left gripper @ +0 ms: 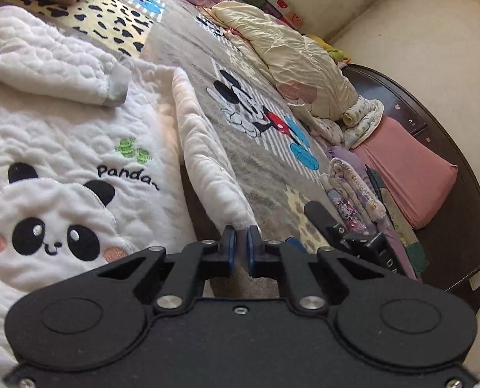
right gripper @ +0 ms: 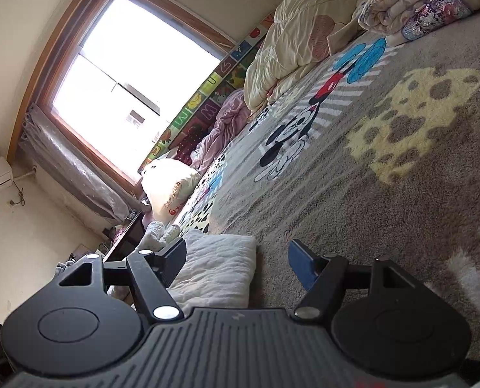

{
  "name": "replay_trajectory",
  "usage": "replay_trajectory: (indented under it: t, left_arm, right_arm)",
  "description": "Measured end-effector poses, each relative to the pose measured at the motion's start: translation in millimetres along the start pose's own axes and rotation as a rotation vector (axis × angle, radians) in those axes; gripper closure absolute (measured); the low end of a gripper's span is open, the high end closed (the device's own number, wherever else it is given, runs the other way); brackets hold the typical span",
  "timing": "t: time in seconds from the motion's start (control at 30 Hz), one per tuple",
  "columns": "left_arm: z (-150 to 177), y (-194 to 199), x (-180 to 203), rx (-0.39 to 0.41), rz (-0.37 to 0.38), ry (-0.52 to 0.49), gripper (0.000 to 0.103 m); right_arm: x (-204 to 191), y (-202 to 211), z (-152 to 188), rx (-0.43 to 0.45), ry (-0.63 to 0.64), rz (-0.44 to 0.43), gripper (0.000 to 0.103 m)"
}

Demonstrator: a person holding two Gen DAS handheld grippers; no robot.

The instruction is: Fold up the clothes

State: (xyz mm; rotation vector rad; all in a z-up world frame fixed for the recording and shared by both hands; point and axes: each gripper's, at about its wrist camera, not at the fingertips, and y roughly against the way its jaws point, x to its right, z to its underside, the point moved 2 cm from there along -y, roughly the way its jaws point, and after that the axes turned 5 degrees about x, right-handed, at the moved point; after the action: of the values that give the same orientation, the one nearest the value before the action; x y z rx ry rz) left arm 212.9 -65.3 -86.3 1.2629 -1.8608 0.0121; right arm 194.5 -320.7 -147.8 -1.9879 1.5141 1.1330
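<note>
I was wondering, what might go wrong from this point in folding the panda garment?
The left gripper pinches only a thin edge of the white panda garment, so the fabric may slip out when pulled. The right gripper is open, holding nothing, so the fold may go skewed. The loose sleeve lying across the front may bunch.
</note>
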Motion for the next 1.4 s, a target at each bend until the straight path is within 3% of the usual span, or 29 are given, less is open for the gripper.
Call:
replay_trajectory:
  t: [0.03, 0.1, 0.2, 0.3, 0.37, 0.5, 0.67, 0.77, 0.83, 0.87, 0.93, 0.97, 1.1, 1.3, 1.4]
  left_arm:
    - [-12.9, 11.2, -1.5, 0.027, 0.014, -0.022, 0.098]
    - [-37.6, 38.3, -17.3, 0.120, -0.028, -0.040, 0.098]
    - [-63.4, 72.1, -68.4, 0.246, -0.131, 0.055, 0.096]
    - [-58.7, 78.8, -109.0, 0.225, -0.237, 0.173, 0.079]
    - [-38.9, 87.3, -120.9, 0.185, -0.228, 0.218, 0.078]
    - [-6.4, 82.8, -119.5, 0.134, -0.180, 0.277, 0.056]
    - [0.8, 61.5, -107.6, 0.137, -0.182, 0.276, 0.055]
    - [-3.0, 50.9, -109.5, 0.153, -0.224, 0.311, 0.071]
    - [-13.8, 49.7, -99.4, 0.170, -0.189, 0.231, 0.096]
    - [-20.0, 49.7, -91.2, 0.180, -0.157, 0.168, 0.098]
    - [-34.4, 55.0, -59.9, 0.203, -0.109, -0.059, 0.100]
    - [-42.0, 57.7, -43.9, 0.210, -0.111, -0.177, 0.100]
    - [-79.9, 73.4, -14.3, 0.258, -0.137, -0.425, 0.100]
    - [-128.3, 84.8, -43.2, 0.253, -0.222, -0.567, 0.100]
    - [-134.5, 87.6, -76.1, 0.235, -0.274, -0.532, 0.101]
  right_arm:
    - [-0.6, -0.1, 0.2, -0.002, 0.002, -0.002, 0.033]
    - [-1.4, -0.9, 0.4, -0.008, 0.003, -0.007, 0.032]
    - [-4.8, -3.9, 3.0, -0.026, 0.008, -0.021, 0.031]
    - [-13.8, -10.2, 10.5, -0.062, 0.037, -0.044, 0.031]
    - [-20.4, -14.4, 16.2, -0.090, 0.064, -0.057, 0.031]
    - [-35.0, -17.6, 26.4, -0.135, 0.132, -0.082, 0.031]
    - [-58.7, -11.5, 38.1, -0.157, 0.259, -0.136, 0.031]
    - [-75.2, -9.3, 47.9, -0.182, 0.354, -0.180, 0.031]
    - [-85.5, -10.1, 56.9, -0.213, 0.416, -0.211, 0.031]
    - [-90.4, -10.6, 61.6, -0.229, 0.446, -0.226, 0.031]
    - [-99.3, -11.7, 71.0, -0.259, 0.505, -0.243, 0.031]
    - [-103.6, -12.3, 75.8, -0.274, 0.535, -0.250, 0.031]
    - [-108.5, -14.9, 84.1, -0.302, 0.569, -0.248, 0.031]
    - [-102.7, -25.0, 91.4, -0.347, 0.575, -0.173, 0.031]
    - [-100.7, -27.9, 94.0, -0.360, 0.572, -0.161, 0.032]
